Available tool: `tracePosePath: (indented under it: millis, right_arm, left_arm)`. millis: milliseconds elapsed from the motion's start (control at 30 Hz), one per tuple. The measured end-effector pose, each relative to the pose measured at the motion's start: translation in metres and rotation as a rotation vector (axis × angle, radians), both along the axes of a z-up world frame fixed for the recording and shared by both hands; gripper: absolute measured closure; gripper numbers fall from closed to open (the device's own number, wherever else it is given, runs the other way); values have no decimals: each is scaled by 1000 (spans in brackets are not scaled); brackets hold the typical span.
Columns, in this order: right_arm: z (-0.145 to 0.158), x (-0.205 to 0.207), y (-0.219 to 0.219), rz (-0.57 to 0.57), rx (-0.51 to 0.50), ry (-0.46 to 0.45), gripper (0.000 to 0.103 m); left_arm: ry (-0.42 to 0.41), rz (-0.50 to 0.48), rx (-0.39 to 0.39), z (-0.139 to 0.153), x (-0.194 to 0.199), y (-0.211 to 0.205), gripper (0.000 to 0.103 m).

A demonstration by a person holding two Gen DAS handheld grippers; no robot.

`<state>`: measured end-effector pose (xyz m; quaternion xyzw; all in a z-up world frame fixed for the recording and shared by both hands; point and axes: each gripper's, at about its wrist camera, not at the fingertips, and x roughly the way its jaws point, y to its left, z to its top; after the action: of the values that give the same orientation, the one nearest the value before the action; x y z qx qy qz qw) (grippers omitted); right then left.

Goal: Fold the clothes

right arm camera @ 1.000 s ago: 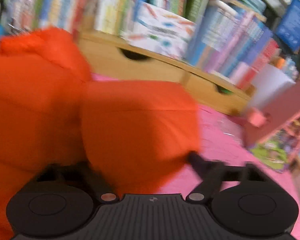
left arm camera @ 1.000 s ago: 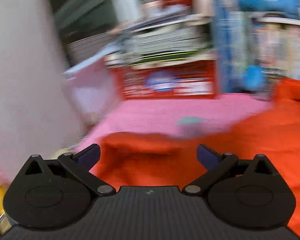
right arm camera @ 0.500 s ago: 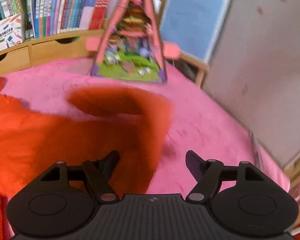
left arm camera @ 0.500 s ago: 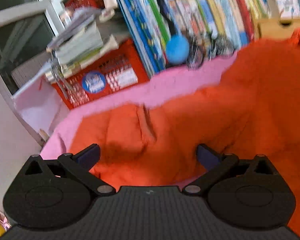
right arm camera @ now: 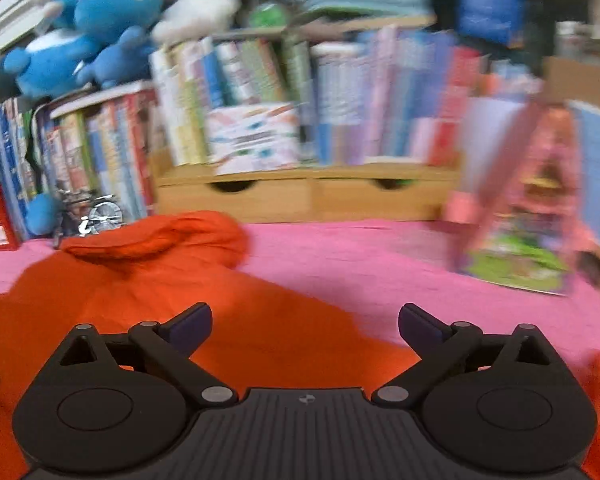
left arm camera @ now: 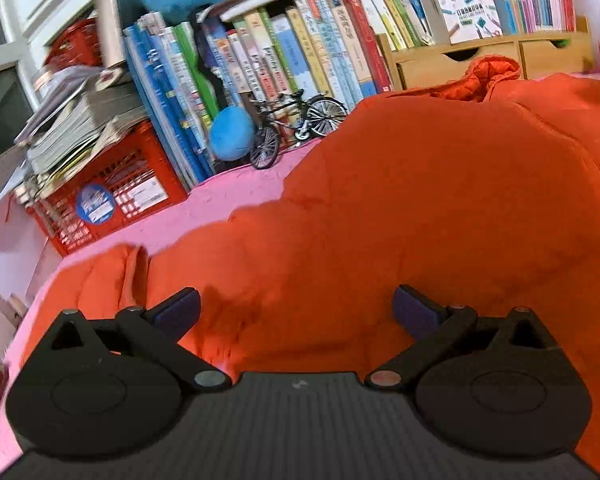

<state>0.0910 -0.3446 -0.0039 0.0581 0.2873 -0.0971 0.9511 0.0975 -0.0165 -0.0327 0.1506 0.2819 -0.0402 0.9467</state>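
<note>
Orange jacket spread on pink cloth, left tool and right tool both released, low over it

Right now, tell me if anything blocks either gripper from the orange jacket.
Nothing visible does. The left gripper and right gripper are both open directly over the orange jacket, with only bare fabric between their fingers.

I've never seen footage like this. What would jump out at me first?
The big orange garment grabs the eye first, spread over the pink cloth and filling the space ahead of both open grippers. Behind it stands a crowded row of books, with blue plush toys on top. A small model bicycle is parked at the books' foot.
</note>
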Motion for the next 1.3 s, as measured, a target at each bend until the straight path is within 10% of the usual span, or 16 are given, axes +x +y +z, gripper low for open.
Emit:
tracePosePath:
  millis: [267,400,467,600,700,933,1300]
  right_arm:
    - [-43,151,39,42,86,178,6]
    - [-46,189,53,38,28,215,83]
    - [-27,181,59,26,-46,129,87]
    - [11,163,70,4,-194,-44,83]
    - [39,150,78,-14,-304,-174,34]
    - [13,48,63,75,-223,-109,29]
    - [-34,-94,12,51,-130,3,16]
  left_arm:
    - [109,45,-181,-17,8,24,0]
    - [125,53,-218,-20,8,27,0]
    - [124,54,-216,-20,6,27,0]
    - [128,57,-226,-20,6,28,0]
    - [127,58,-226,-20,5,28,0]
    - [110,85,-244,-15,3,34,0]
    - [-148,515,-100,16,1,136,0]
